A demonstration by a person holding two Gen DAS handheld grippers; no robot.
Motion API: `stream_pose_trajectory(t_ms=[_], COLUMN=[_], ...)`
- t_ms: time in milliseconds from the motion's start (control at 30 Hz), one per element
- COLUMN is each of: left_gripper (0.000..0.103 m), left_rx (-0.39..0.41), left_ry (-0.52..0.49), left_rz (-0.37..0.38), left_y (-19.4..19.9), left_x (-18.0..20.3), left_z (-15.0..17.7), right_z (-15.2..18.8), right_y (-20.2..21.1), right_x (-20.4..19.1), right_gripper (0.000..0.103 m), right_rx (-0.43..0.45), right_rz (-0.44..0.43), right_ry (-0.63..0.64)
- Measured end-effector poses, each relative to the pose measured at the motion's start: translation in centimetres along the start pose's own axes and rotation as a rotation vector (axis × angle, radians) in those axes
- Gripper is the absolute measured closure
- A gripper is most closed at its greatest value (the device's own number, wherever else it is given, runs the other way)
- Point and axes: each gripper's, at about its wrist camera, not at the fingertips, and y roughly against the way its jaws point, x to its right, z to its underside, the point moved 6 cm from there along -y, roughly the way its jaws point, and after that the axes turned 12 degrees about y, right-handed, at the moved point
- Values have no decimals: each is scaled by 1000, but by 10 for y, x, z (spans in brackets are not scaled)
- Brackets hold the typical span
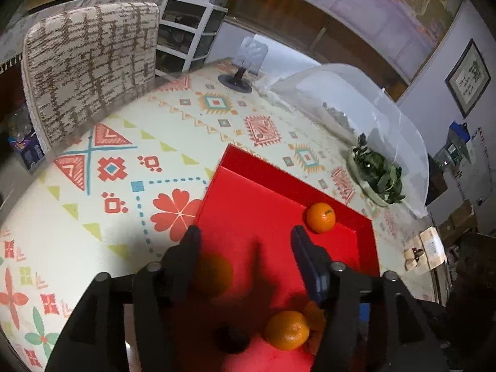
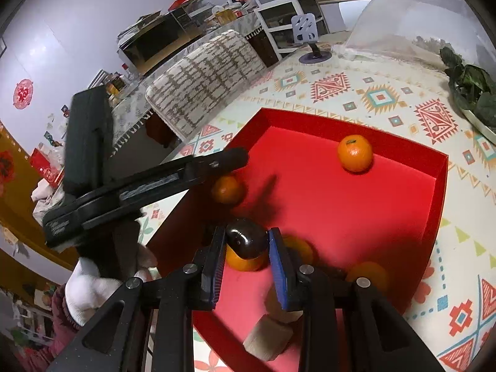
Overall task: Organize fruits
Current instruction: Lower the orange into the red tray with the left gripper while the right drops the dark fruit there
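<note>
Since the right gripper (image 2: 245, 248) has its blue-padded jaws on either side of a dark, glossy fruit (image 2: 246, 240), possibly an avocado or plum, the step in hand looks like a pick-up inside the red tray (image 2: 440, 173), and doing it well means closing squarely on the fruit's widest part without squeezing hard, then lifting straight up so the orange (image 2: 245, 262) directly beneath it is not dragged along. The right jaws are partly spread, about as wide as the dark fruit; the pads appear to touch or nearly touch its sides, but I cannot tell whether the grip is firm.

Another orange (image 2: 355, 152) sits well ahead and to the right of this gripper, near the tray's far wall, and one more (image 2: 228, 189) lies ahead and to the left, just under the left gripper's fingers. A pale block (image 2: 268, 336) lies below the right jaws, close to the tray's near edge.

The left gripper (image 1: 245, 235) hovers over the tray with its jaws spread wide and nothing between them. In its own view an orange (image 1: 286, 330) and the dark fruit (image 1: 232, 339) lie below and behind its fingertips, so it should hold clear while the right one lifts. A plate of leafy greens (image 1: 378, 173) stands outside the tray, ahead to the right.
</note>
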Motion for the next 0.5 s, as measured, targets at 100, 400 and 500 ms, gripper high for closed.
stream_pose_trajectory(t_ms=[100, 400, 500], left_gripper=[35, 32, 31], left_rx=[29, 68, 80], left_ry=[12, 25, 16], left_rz=[6, 20, 25], left_y=[14, 39, 47], left_x=[-2, -1, 4], left_z=[0, 2, 6], right_z=[-3, -11, -11], right_y=[-2, 3, 18], right_x=[5, 16, 24], right_gripper=[72, 42, 42], right_rx=[10, 64, 89], right_rz=[24, 37, 54], right_ry=[0, -43, -60])
